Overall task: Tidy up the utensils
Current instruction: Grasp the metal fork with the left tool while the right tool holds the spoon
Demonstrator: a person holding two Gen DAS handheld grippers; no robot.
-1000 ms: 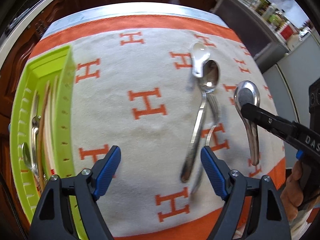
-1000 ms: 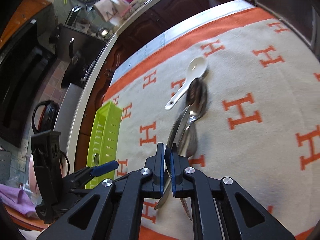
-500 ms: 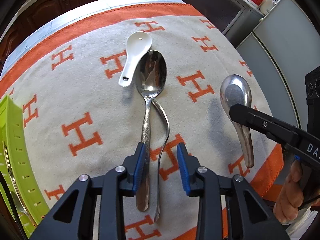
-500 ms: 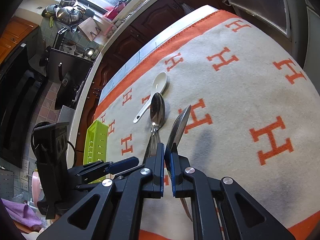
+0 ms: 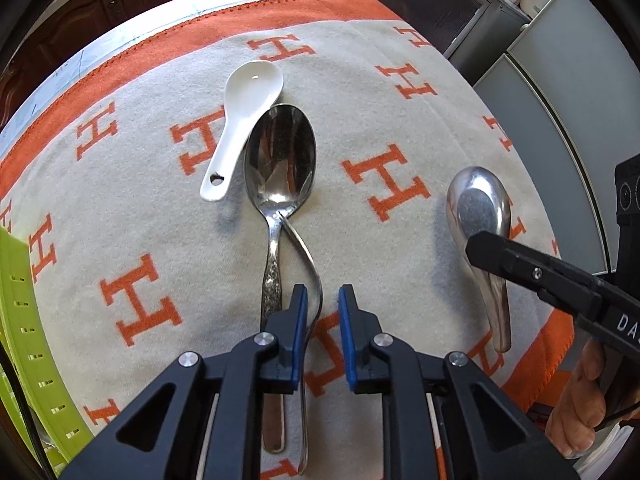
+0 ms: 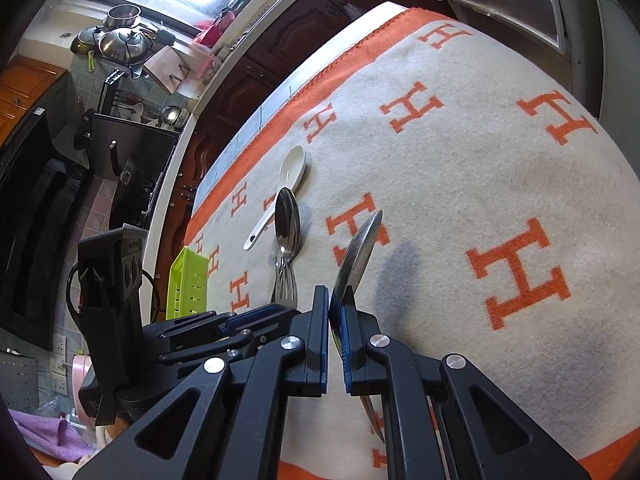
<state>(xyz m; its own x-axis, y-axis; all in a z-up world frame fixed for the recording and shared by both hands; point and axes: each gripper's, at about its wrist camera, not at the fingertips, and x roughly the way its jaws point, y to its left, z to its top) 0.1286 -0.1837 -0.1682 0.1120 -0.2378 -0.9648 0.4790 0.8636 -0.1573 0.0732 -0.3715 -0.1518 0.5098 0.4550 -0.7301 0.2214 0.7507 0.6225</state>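
Observation:
A large steel spoon (image 5: 280, 160) and a thin fork (image 5: 314, 276) lie together mid-cloth, with a white ceramic spoon (image 5: 244, 116) just beyond them. My left gripper (image 5: 323, 300) points down over the fork's handle. Its jaws are closing, the handle stands between them against the left pad, and a gap shows at the right pad. My right gripper (image 6: 334, 308) is shut on a short steel soup spoon (image 6: 360, 248), held above the cloth to the right of the pile. In the left wrist view that soup spoon (image 5: 478, 208) shows with the right gripper (image 5: 480, 244) on its handle.
A lime green utensil tray (image 5: 16, 320) stands at the cloth's left edge, also in the right wrist view as the tray (image 6: 188, 280). The cream blanket with orange H marks (image 5: 396, 184) covers the table. A hand (image 5: 580, 412) holds the right gripper. Dark cabinets lie beyond the far edge.
My left gripper has moved from beside the green tray to over the spoon and fork, and its jaws have narrowed. My right gripper has carried the soup spoon rightward, away from the pile.

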